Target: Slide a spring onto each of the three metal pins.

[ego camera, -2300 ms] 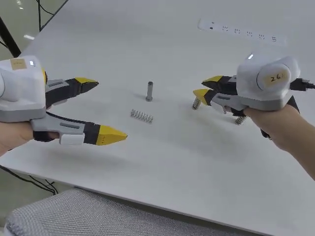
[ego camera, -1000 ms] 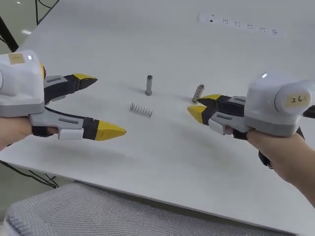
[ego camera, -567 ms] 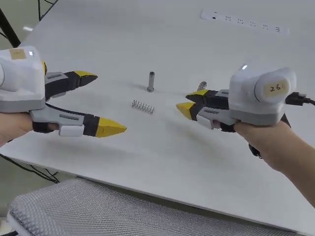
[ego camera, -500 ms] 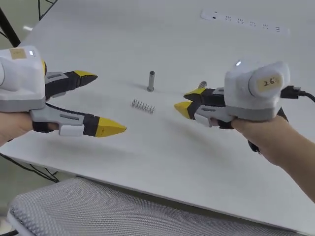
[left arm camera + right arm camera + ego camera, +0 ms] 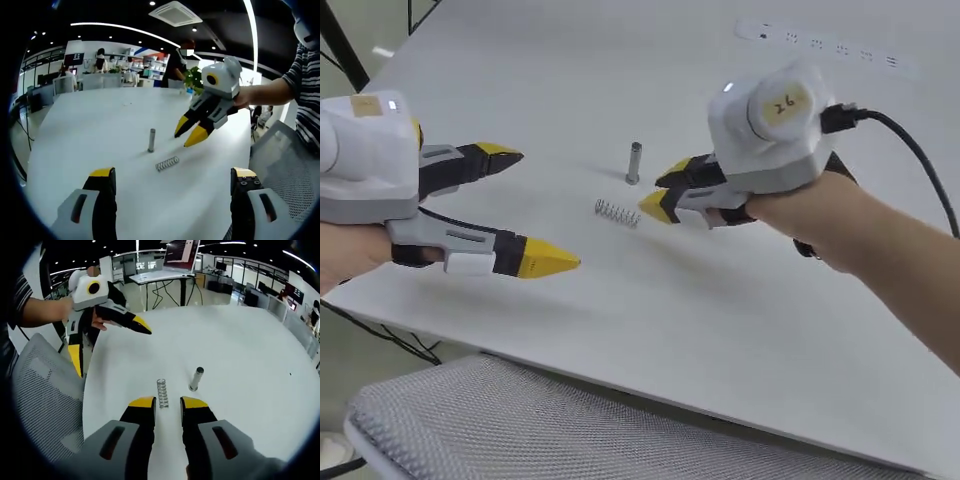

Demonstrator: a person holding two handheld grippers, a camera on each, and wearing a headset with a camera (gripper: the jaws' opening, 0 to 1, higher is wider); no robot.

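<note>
Head view: pin [image 5: 634, 163] stands bare on table [image 5: 720, 330]; spring [image 5: 616, 211] lies loose just beside it, so this pair isn't done yet. Right tool [image 5: 665, 190] is nr the spring, jaws slightly apart, empty.
Left gripper view: left tool [image 5: 173, 172] is wide open, empty.
Right gripper view: spring lies just ahead of the tips, pin beside it.

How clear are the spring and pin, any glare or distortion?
Head view: spring and pin sharp, even light, faint shadows. Left gripper view: fisheye curves the table edge. Right gripper view: both crisp, no glare.
</note>
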